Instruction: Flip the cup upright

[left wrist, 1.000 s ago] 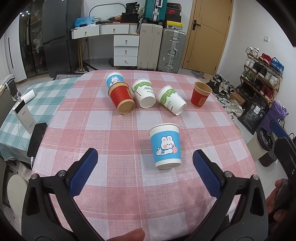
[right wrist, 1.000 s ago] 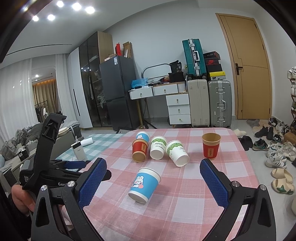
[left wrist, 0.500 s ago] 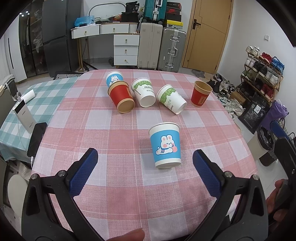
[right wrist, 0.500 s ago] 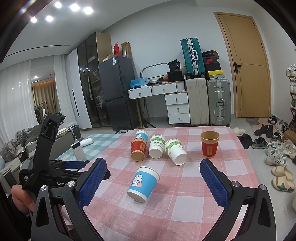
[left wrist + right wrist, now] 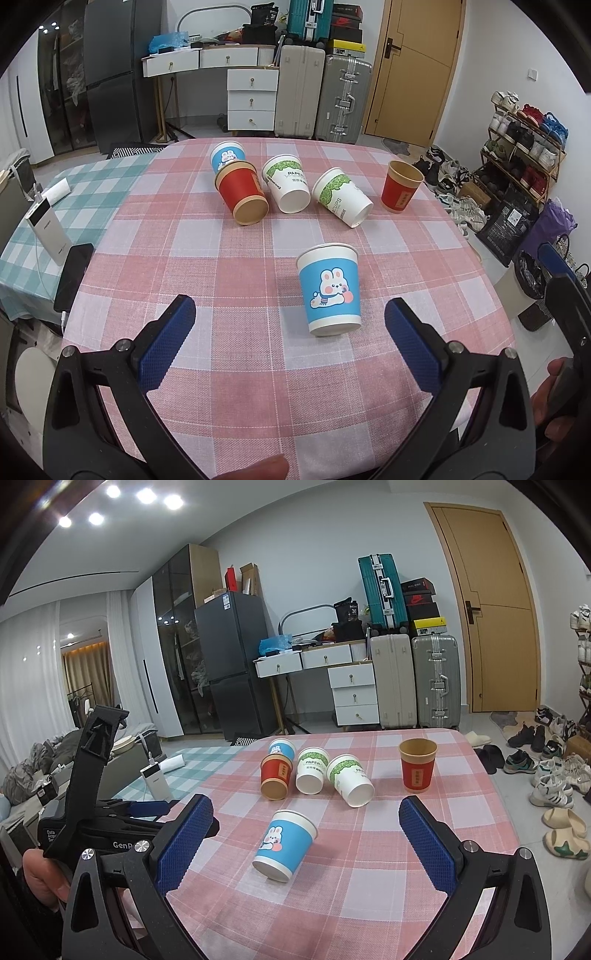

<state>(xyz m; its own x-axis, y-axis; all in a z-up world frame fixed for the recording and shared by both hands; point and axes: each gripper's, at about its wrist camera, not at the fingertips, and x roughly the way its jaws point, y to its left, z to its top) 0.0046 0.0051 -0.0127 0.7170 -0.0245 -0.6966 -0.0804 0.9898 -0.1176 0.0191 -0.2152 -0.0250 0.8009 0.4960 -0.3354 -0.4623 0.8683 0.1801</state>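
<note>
A blue paper cup with a bunny print point(image 5: 330, 287) stands upright on the pink checked tablecloth point(image 5: 207, 258), just ahead of my open left gripper point(image 5: 290, 343). It also shows in the right wrist view point(image 5: 285, 843), between the fingers of my open right gripper point(image 5: 306, 845). Further back lie a red cup point(image 5: 242, 197), two white-and-green cups point(image 5: 286, 188) point(image 5: 341, 201) and a second blue bunny cup point(image 5: 226, 157) on their sides. Another red cup point(image 5: 400, 192) stands upright at the right. Both grippers are empty.
A white power bank point(image 5: 44, 234) and a black phone point(image 5: 74, 275) lie at the table's left edge on a green checked cloth. The table's right edge drops to the floor beside a shoe rack point(image 5: 524, 147). My left gripper shows in the right wrist view point(image 5: 122, 812).
The right wrist view has tilted slightly; the cups sit a little lower and more central in it. The left gripper and all cups have stayed put.
</note>
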